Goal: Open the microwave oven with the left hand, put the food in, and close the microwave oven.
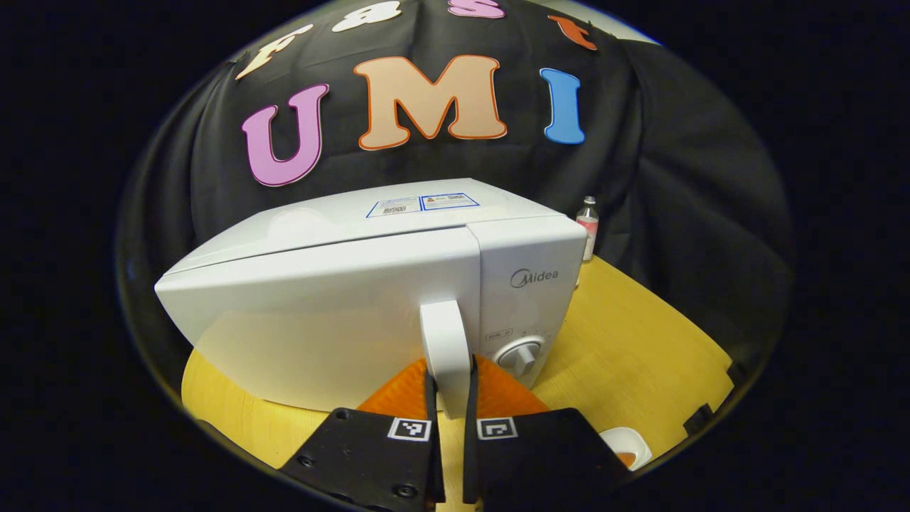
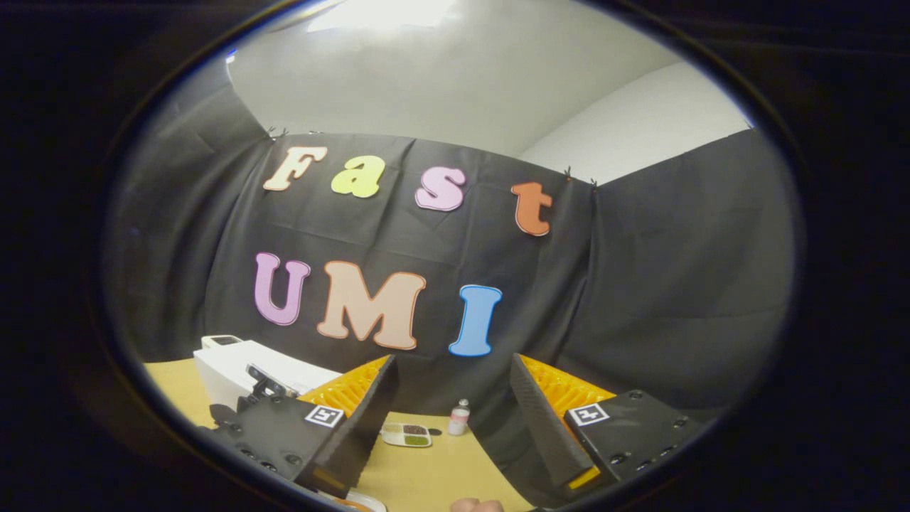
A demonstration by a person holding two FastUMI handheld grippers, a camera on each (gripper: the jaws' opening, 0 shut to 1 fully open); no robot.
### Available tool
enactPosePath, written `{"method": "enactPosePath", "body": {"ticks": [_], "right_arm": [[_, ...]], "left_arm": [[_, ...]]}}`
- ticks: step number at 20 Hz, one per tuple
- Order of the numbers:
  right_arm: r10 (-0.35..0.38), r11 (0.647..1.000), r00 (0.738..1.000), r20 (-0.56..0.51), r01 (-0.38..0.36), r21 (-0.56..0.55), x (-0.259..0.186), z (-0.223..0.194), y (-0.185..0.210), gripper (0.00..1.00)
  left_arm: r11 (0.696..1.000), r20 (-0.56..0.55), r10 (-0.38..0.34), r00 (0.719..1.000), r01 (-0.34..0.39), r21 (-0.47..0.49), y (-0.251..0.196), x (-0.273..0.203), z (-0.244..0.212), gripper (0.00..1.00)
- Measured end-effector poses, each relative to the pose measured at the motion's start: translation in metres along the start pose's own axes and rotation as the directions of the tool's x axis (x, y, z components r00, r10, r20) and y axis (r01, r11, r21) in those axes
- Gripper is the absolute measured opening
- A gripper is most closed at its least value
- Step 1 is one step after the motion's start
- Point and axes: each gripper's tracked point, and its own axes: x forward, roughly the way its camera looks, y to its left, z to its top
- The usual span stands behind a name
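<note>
White and upright, the door handle (image 1: 446, 348) stands at twelve o'clock, clamped between the left tool (image 1: 449, 409)'s fingers, while the right tool (image 2: 451, 419) hangs open and empty.

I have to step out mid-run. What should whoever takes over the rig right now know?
Left tongs: shut on the microwave door handle; door appears closed.
Right tongs: open, empty, raised above the table.
Food tray sits on the table beside a small bottle, right of the microwave.
Done: handle gripped.
Left: pull the door open, put the food in, close it.
</note>
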Motion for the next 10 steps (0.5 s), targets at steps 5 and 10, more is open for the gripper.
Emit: {"method": "enactPosePath", "body": {"ticks": [5,10], "right_arm": [[0.001,1.0,1.0,0.003,-0.001,0.013,-0.0033,0.0026,-0.0006,0.96],[-0.008,1.0,1.0,-0.002,0.008,-0.011,-0.0076,0.0011,-0.0054,0.96]], "left_arm": [[1.0,-0.002,-0.011,1.0,0.011,0.002,0.0003,-0.0016,0.0016,0.06],[1.0,-0.009,-0.018,1.0,0.018,-0.012,-0.0002,-0.0037,0.0008,0.06]]}}
